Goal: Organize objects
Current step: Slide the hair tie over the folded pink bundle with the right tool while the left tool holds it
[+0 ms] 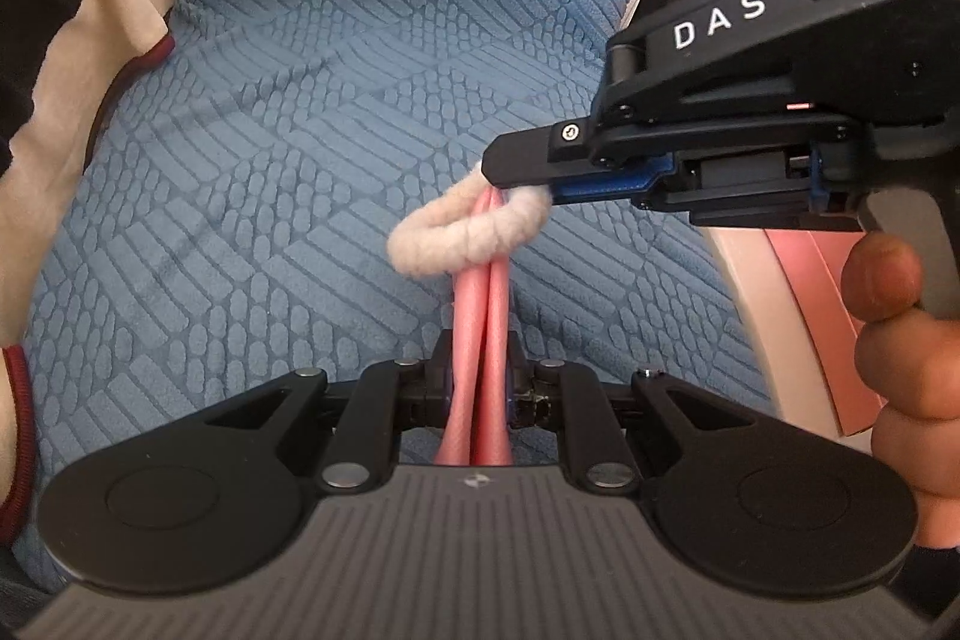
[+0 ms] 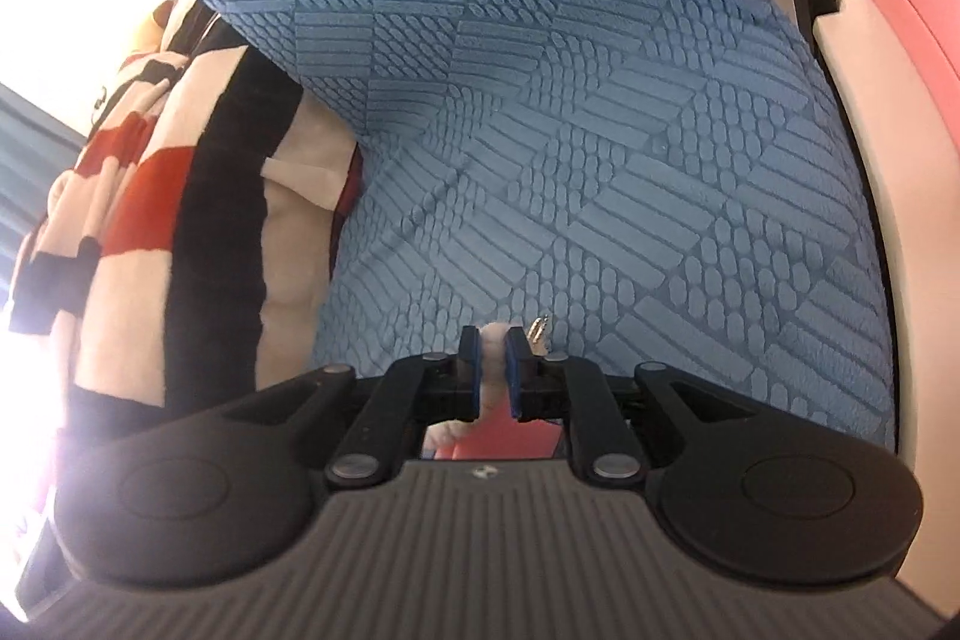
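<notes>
In the left wrist view my left gripper (image 1: 480,370) is shut on a doubled pink strap (image 1: 483,316) that rises from between its fingers. A fluffy cream cord loop (image 1: 462,226) is wound around the strap's upper end. My right gripper (image 1: 516,175) comes in from the right, held by a hand, and is shut on that cream loop. In the right wrist view my right gripper (image 2: 492,370) pinches the cream cord (image 2: 493,340) between blue pads; a small metal ring (image 2: 539,327) shows just beyond them.
A blue textured sofa cushion (image 1: 336,58) fills the background in both views. A black, red and cream blanket (image 2: 150,196) lies at the left. A pink and white unit (image 1: 804,292) stands at the right edge.
</notes>
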`<move>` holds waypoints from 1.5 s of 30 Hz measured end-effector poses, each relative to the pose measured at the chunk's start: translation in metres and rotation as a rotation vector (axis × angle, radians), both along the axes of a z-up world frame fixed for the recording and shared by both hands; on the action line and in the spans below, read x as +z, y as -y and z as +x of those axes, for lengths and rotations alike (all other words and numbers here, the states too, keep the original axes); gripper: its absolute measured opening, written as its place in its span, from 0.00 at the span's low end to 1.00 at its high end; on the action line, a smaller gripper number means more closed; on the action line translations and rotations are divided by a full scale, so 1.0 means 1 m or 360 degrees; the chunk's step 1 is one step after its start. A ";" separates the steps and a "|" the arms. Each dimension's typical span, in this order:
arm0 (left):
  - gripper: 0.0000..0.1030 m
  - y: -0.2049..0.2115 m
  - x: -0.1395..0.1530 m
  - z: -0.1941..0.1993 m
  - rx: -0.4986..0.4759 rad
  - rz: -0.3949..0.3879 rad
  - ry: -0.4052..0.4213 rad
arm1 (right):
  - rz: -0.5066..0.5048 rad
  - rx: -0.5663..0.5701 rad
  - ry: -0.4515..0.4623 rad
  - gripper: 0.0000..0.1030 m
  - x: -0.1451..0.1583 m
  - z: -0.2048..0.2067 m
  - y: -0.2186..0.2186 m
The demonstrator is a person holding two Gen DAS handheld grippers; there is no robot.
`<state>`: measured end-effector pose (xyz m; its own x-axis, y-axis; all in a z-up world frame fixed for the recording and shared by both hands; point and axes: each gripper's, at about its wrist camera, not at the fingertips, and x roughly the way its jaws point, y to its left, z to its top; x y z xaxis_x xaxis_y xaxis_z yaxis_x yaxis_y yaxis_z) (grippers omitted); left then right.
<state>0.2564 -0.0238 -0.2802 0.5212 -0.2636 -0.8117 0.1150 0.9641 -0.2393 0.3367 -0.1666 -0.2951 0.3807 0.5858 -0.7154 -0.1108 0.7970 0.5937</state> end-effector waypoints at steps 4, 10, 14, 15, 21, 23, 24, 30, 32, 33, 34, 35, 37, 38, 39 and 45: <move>0.16 0.004 0.000 -0.001 -0.0020 0.0042 0.0020 | 0.0045 -0.0033 -0.0041 0.13 -0.003 0.001 0.006; 0.16 0.008 0.000 -0.002 -0.0031 0.0076 0.0038 | 0.0052 -0.0101 -0.0083 0.13 -0.005 0.001 0.021; 0.16 0.011 0.000 -0.003 -0.0043 0.0107 0.0051 | 0.0057 -0.0065 -0.0125 0.13 -0.010 0.000 0.021; 0.16 0.012 0.000 -0.004 -0.0048 0.0116 0.0056 | 0.0037 -0.0055 -0.0139 0.13 -0.011 -0.001 0.019; 0.16 0.018 0.000 -0.006 -0.0077 0.0179 0.0082 | -0.0070 -0.0037 -0.0192 0.16 -0.016 0.002 0.022; 0.16 0.020 -0.001 -0.006 -0.0085 0.0200 0.0089 | -0.0071 -0.0075 -0.0164 0.26 -0.012 0.003 0.028; 0.16 0.021 0.000 -0.006 -0.0090 0.0211 0.0092 | -0.0079 -0.0086 -0.0136 0.30 -0.009 0.004 0.031; 0.16 0.028 -0.001 -0.008 -0.0127 0.0285 0.0116 | -0.0020 -0.0047 0.0001 0.30 0.005 0.006 0.029; 0.16 0.030 -0.001 -0.009 -0.0138 0.0307 0.0125 | 0.0031 0.0002 -0.0024 0.28 0.003 0.008 0.023; 0.16 0.031 -0.001 -0.009 -0.0146 0.0323 0.0131 | 0.0025 0.0019 -0.0054 0.28 -0.001 0.008 0.018; 0.16 0.033 -0.001 -0.010 -0.0155 0.0342 0.0138 | 0.0013 0.0029 -0.0082 0.27 -0.004 0.009 0.015; 0.16 0.034 -0.001 -0.010 -0.0161 0.0356 0.0142 | 0.0010 0.0035 -0.0111 0.25 -0.007 0.010 0.013; 0.16 0.038 -0.001 -0.010 -0.0174 0.0393 0.0157 | 0.0044 0.0032 -0.0164 0.24 -0.013 0.013 0.011; 0.17 0.039 -0.002 -0.011 -0.0176 0.0406 0.0163 | 0.0051 0.0032 -0.0192 0.24 -0.015 0.015 0.011; 0.17 0.040 -0.002 -0.011 -0.0176 0.0415 0.0168 | 0.0059 0.0030 -0.0199 0.24 -0.016 0.015 0.011; 0.21 0.049 -0.002 -0.014 -0.0138 0.0522 0.0226 | 0.0112 0.0010 -0.0250 0.20 -0.015 0.008 0.023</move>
<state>0.2421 -0.0727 -0.2827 0.6219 -0.0495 -0.7815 0.2097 0.9721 0.1053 0.3446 -0.1894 -0.3105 0.2636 0.6386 -0.7230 -0.0174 0.7525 0.6583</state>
